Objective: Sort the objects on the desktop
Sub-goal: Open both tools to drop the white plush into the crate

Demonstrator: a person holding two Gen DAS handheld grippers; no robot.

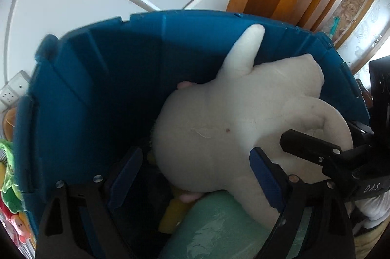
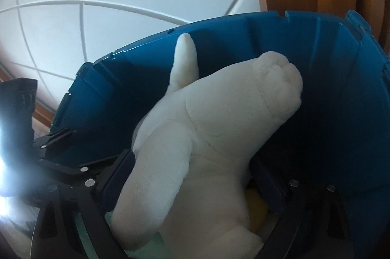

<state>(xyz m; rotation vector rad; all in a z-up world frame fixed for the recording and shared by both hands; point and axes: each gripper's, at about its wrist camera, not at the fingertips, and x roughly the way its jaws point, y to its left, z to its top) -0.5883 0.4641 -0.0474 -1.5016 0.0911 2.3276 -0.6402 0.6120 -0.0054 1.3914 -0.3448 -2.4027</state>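
Fuzzy white plush toy lies in a ribbed blue plastic bin; left gripper spread; right gripper straddles its leg, grip unclear

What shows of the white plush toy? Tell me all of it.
The white plush toy is cream-white fleece with a rounded body, stubby limbs, one paw with stitched toes, a pointed part sticking up, and small pink bits. It lies slumped inside the blue bin, leaning on its far wall, over a pale green item. It sits between the fingers of the left tool and right tool; any grip is unclear.
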